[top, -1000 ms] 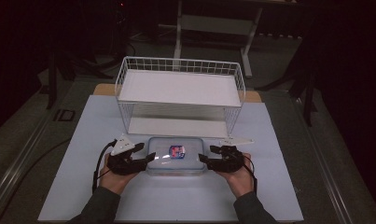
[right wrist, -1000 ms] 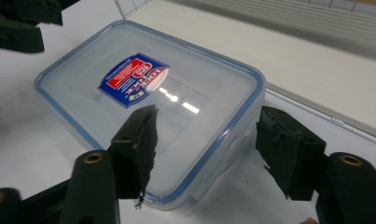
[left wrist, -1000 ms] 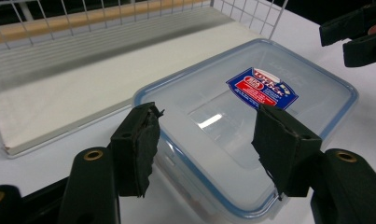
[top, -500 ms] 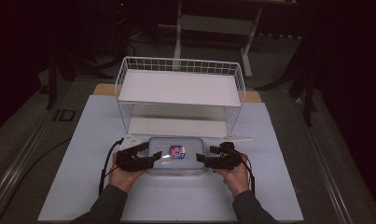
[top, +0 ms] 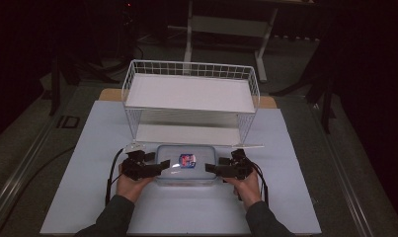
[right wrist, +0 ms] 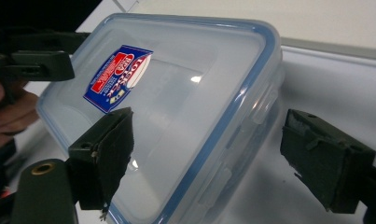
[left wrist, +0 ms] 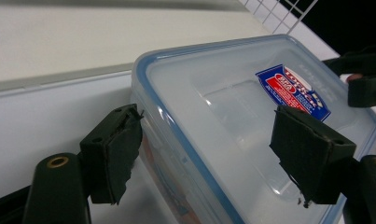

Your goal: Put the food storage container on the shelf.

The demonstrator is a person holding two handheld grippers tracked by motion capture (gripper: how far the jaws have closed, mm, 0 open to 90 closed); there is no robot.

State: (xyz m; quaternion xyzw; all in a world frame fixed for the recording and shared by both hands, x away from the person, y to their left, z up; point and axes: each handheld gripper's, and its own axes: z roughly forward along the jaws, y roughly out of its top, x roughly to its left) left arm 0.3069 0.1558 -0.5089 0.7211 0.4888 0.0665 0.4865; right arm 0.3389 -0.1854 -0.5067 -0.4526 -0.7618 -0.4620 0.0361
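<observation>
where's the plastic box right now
In the high view the box sits on the white mat, just in front of the wire rack, between the left gripper and right gripper.

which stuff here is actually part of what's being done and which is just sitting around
In the job:
- clear plastic container with blue-rimmed lid, on the white mat
- left hand-held gripper, jaws just opened, straddling the container's left end
- right hand-held gripper, jaws just opened, straddling its right end

Just there:
- white wire shelf rack behind the container
- dark frames and stands beyond the table
</observation>
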